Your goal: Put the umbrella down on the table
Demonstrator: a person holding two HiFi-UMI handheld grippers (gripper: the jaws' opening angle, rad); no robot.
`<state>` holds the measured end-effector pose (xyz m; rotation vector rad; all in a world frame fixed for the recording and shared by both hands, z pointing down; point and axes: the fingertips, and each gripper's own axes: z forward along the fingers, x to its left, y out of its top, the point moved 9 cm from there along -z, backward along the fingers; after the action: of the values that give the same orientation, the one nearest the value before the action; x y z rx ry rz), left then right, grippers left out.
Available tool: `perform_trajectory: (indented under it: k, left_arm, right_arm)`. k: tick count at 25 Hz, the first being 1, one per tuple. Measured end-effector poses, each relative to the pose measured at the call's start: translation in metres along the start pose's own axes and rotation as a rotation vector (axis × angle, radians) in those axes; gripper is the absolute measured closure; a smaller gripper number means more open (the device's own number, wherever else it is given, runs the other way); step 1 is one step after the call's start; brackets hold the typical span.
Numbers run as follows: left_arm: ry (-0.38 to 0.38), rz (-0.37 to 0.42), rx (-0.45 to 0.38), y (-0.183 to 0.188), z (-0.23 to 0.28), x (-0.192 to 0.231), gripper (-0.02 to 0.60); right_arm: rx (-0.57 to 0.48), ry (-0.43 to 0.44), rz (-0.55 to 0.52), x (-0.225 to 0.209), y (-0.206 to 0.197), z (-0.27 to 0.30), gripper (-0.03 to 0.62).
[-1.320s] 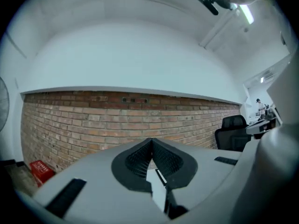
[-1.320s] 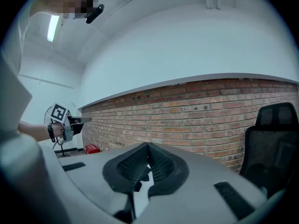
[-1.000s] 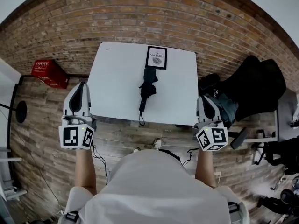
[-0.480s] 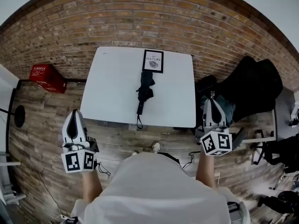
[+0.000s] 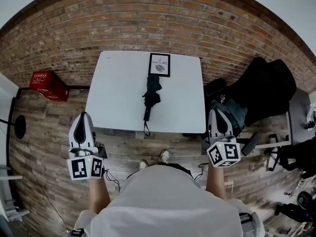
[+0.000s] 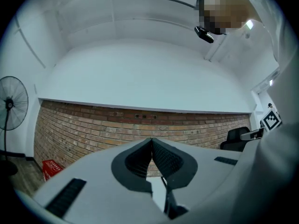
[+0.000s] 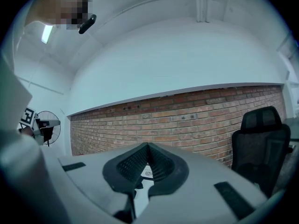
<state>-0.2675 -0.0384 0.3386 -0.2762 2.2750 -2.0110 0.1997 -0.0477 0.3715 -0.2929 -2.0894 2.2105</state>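
A folded black umbrella (image 5: 151,89) lies lengthwise on the white table (image 5: 118,93), its handle and strap toward the near edge. My left gripper (image 5: 83,116) hangs shut and empty over the floor, off the table's near left corner. At the near right corner, beside the table, my right gripper (image 5: 216,112) is also shut and empty. The left gripper view shows the left gripper (image 6: 151,140) with its jaws closed tip to tip against the brick wall. The right gripper view shows the right gripper (image 7: 147,145) closed the same way. Neither touches the umbrella.
A framed "Nature" print (image 5: 159,64) lies at the table's far edge, just beyond the umbrella. A red crate (image 5: 47,83) stands on the floor at the left. Right of the table are a black office chair (image 5: 269,90) and a dark bag (image 5: 232,110). A fan base (image 5: 19,126) is at far left.
My left gripper has drawn back from the table's left side toward my body. The right gripper has shifted slightly. The umbrella lies still.
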Motion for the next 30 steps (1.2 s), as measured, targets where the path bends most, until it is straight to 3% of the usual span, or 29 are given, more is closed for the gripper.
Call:
perform_trajectory:
  k: [20,30]
  left_arm:
    - [-0.069,-0.009,0.034,0.0,-0.046,0.007,0.557]
    - [-0.073,0.006,0.042,0.002,-0.062,0.013,0.557]
  right_arm:
    - [0.02,-0.017,0.011,0.04,-0.018,-0.058,0.574]
    - [0.034,0.016,-0.06,0.063,-0.02,-0.062,0.574]
